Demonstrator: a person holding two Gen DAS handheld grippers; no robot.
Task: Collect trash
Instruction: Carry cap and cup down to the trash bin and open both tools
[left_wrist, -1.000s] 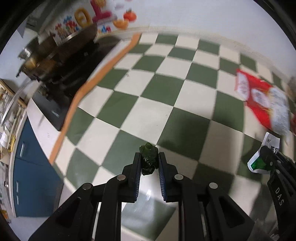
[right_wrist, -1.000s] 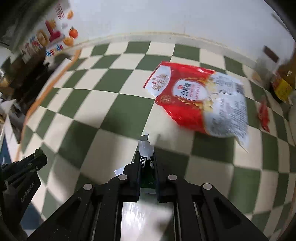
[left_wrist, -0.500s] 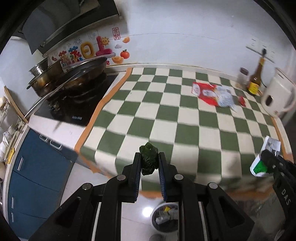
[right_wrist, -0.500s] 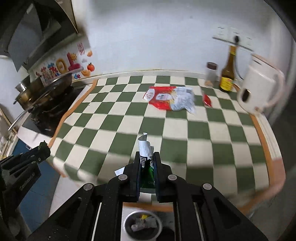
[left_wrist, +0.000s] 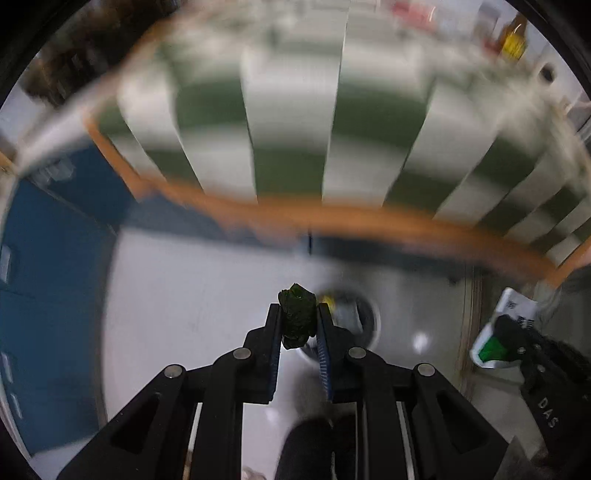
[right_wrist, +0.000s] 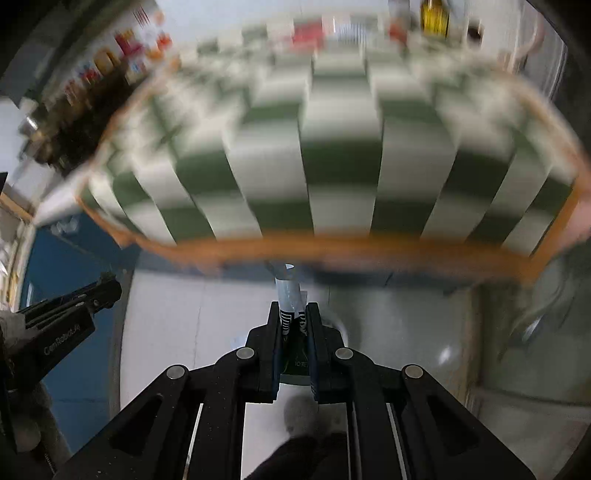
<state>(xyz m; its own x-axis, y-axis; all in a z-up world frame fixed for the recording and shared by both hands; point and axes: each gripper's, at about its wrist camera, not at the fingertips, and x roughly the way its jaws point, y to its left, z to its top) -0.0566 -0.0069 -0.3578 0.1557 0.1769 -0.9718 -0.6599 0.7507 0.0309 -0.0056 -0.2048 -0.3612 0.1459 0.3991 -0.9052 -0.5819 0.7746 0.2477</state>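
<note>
My left gripper (left_wrist: 298, 321) is shut on a crumpled dark green scrap (left_wrist: 297, 318), held over the pale floor in front of the counter. Just past its fingers, down on the floor, a round trash bin (left_wrist: 354, 325) shows blurred, partly hidden by them. My right gripper (right_wrist: 292, 321) is shut on a white and green packet (right_wrist: 290, 295) that sticks out past its fingertips; the same gripper and packet (left_wrist: 496, 339) appear at the right of the left wrist view. A curved pale rim (right_wrist: 338, 326), perhaps the bin, peeks out beside the right fingers.
The green and white chequered counter (left_wrist: 291, 118) with an orange edge (left_wrist: 332, 218) fills the upper half, badly blurred. Blue cabinets (left_wrist: 44, 258) stand at the left. A red bag (right_wrist: 308, 33) and a bottle (right_wrist: 436, 16) lie far back. A person's shoe (right_wrist: 301, 417) is below.
Both grippers have swung back off the counter and down, so the floor and bin now lie under them. Each still grips its piece of trash. The picture has become heavily blurred.
</note>
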